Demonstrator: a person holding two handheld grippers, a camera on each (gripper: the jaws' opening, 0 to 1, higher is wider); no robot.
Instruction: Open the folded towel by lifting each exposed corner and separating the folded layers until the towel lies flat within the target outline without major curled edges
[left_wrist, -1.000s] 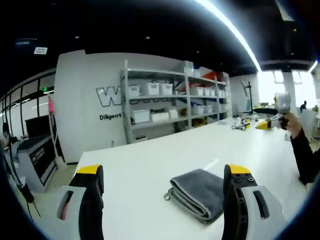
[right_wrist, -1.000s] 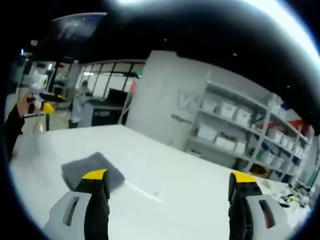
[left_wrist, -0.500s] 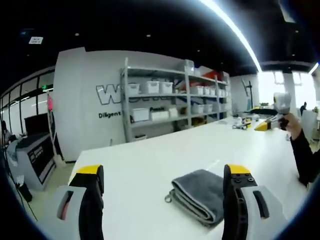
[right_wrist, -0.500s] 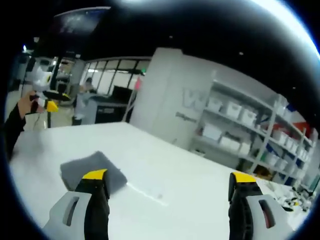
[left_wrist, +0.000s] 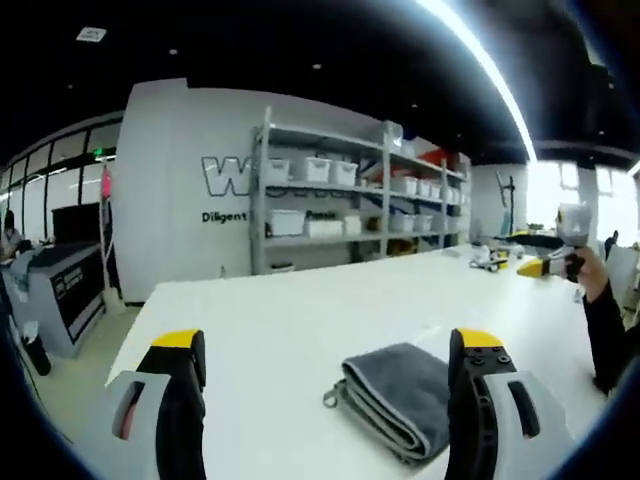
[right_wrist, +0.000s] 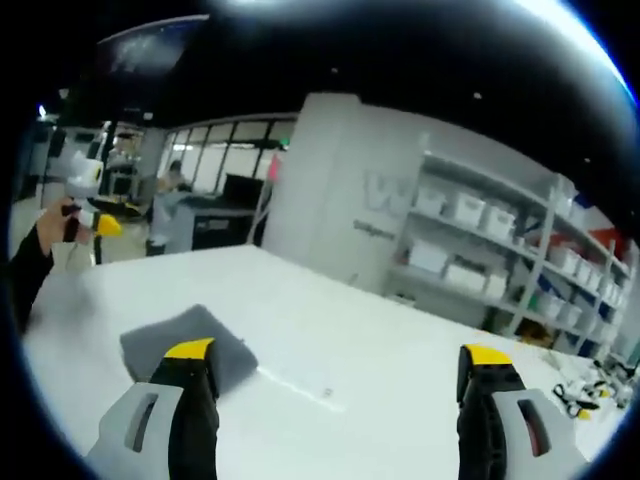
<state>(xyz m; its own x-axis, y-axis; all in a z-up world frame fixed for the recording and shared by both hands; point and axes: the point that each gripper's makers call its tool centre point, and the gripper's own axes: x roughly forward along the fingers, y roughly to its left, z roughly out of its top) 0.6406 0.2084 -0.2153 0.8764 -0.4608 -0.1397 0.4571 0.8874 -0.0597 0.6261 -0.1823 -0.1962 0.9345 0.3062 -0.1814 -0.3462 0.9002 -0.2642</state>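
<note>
The towel (left_wrist: 392, 398) lies folded on the white table (left_wrist: 300, 320), untouched, so with left gripper (left_wrist: 325, 345) and right gripper (right_wrist: 338, 355) both spread empty, we judge a corner pinch comes first.

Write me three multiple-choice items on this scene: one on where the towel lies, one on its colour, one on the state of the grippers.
1. Where does the towel lie?
A. on the white table
B. on a shelf
C. on the floor

2. What colour is the towel?
A. red
B. grey
C. yellow

3. How do the left gripper and right gripper stand?
A. both shut on the towel
B. one open, one shut on the towel
C. both open, holding nothing

Answers:
1. A, the folded towel rests on the tabletop in both views.
2. B, its cloth is grey against the white table.
3. C, each pair of jaws stands wide apart with nothing between them.
</note>
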